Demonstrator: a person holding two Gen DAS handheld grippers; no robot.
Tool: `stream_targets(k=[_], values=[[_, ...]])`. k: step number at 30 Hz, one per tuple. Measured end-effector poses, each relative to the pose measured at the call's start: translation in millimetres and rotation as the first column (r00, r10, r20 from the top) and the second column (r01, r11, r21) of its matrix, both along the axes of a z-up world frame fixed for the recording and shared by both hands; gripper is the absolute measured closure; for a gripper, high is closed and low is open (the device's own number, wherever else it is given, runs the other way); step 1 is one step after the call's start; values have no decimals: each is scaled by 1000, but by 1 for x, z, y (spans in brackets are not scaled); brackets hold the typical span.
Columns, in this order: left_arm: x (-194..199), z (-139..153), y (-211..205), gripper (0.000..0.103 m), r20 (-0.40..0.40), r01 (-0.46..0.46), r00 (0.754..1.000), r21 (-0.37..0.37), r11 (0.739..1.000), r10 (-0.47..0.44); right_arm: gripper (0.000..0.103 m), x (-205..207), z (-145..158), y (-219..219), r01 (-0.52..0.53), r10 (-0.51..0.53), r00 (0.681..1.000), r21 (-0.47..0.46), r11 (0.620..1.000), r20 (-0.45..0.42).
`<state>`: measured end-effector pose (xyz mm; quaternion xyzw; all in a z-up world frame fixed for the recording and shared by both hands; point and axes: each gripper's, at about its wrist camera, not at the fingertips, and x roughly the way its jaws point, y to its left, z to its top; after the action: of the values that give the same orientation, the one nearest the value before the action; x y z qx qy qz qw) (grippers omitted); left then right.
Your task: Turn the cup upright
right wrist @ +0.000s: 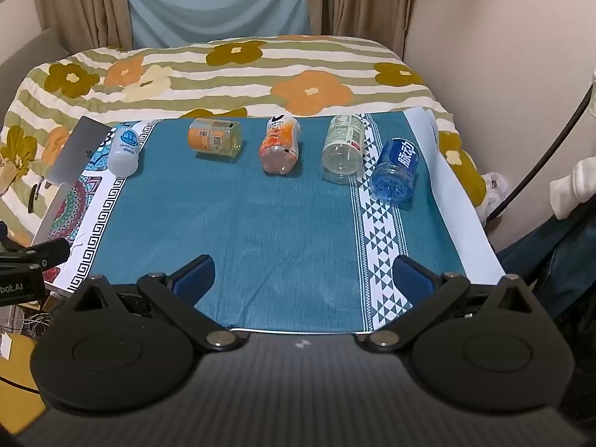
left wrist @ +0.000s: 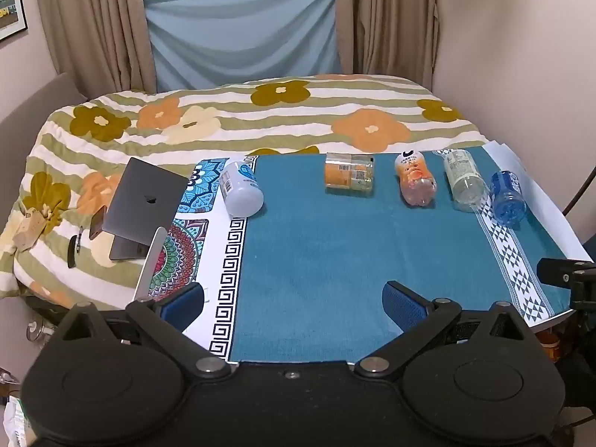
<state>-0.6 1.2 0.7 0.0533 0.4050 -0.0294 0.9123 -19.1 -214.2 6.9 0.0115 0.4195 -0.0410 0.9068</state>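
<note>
Lying on their sides in a row along the far edge of the teal cloth are 5 cut-bottle cups: a white cup at the far left, partly on the patterned border, an orange-labelled cup turned crosswise, an orange-and-pink cup near the middle, a clear cup, and a blue cup at the far right with its open end toward the camera. None touches another (the clear and blue ones lie just beside each other). The left gripper hovers over the near edge of the surface with its blue-padded fingers spread wide and nothing between them; the right gripper is likewise spread wide and empty, well apart from every cup. Left of the cloth, a grey laptop stands propped half open. Behind the surface is a bed with a striped floral cover, and beige curtains hang at the window.
</note>
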Motion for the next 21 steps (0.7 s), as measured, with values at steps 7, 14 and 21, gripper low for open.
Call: stream_targets(k=[7,14,21], values=[[0,3,2,0,4,-4,1000,11,1000,4,0,-1,0,-1,0,0,1000,1,1000,2],[-3,6,0,0,7,-6,1000,15,1000,6,0,-1,-1,-1,-1,1,1000,1,1000,-1],[-5,7,1,0,9,-8,1000,17,1000,8,0,-3,-1,-1,-1,1,1000,5,1000,3]])
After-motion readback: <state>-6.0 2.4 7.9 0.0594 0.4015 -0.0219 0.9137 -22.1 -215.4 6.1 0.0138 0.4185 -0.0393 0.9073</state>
